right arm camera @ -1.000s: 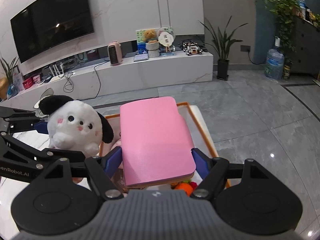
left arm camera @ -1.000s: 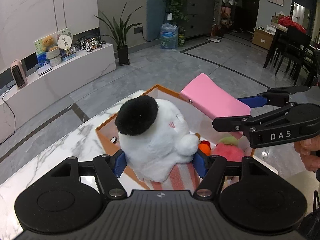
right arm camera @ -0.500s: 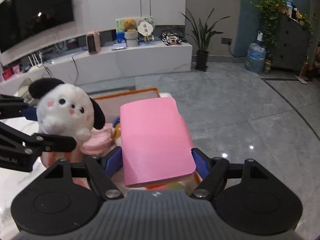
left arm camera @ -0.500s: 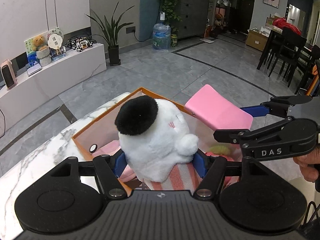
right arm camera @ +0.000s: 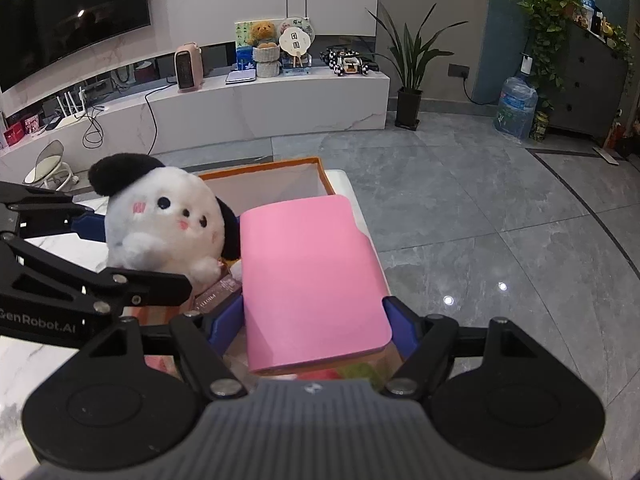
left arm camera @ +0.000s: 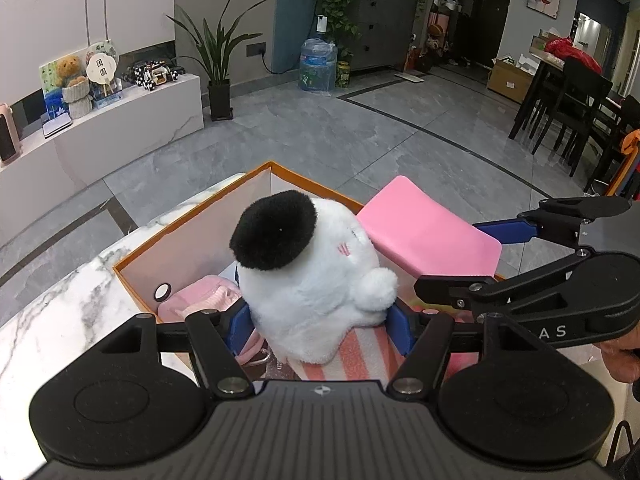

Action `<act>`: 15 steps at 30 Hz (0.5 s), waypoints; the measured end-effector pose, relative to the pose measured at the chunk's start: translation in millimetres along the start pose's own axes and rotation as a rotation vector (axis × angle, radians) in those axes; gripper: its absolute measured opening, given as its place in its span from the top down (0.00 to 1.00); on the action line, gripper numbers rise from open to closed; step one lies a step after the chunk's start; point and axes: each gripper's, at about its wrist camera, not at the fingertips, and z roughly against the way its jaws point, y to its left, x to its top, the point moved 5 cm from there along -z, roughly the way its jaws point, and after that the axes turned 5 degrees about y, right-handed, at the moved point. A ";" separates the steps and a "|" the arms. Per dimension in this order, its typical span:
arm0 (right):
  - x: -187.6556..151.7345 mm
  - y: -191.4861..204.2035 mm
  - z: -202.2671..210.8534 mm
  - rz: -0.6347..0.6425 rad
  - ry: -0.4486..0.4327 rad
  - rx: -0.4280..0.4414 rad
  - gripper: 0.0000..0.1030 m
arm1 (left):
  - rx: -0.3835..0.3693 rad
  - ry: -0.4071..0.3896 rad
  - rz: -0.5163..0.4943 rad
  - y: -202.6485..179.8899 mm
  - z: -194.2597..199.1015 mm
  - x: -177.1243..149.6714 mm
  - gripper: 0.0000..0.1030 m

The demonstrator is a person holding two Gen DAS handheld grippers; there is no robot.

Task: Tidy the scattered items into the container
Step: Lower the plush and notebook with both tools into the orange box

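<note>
Left tongs [left arm camera: 320, 320] are clamped on a white plush [left arm camera: 308, 280] with black ears, held upright above the box [left arm camera: 192, 236]. Right tongs [right arm camera: 316, 320] are clamped on a flat pink pad [right arm camera: 308, 276], tilted, held over the box's right side, just beside the plush. The orange-rimmed box sits at the far edge of the marble worktop [left arm camera: 60, 312]. Inside lie a pink soft item [left arm camera: 200, 300] and a striped item [left arm camera: 360, 356], partly hidden. A hand [left arm camera: 624, 356] shows at the right edge.
</note>
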 end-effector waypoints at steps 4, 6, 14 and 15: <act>0.3 1.1 -2.1 0.002 0.010 0.003 0.25 | -0.002 0.003 0.007 3.3 -2.3 0.0 0.25; 0.6 1.9 -4.0 0.004 0.015 0.002 0.25 | -0.002 0.006 0.009 3.7 -4.4 -0.7 0.25; -3.9 3.6 -12.1 0.014 0.037 -0.012 0.25 | -0.005 0.030 0.022 7.7 -17.0 -3.9 0.25; -4.6 3.5 -14.4 0.014 0.043 -0.015 0.25 | -0.005 0.033 0.024 8.2 -18.6 -4.3 0.25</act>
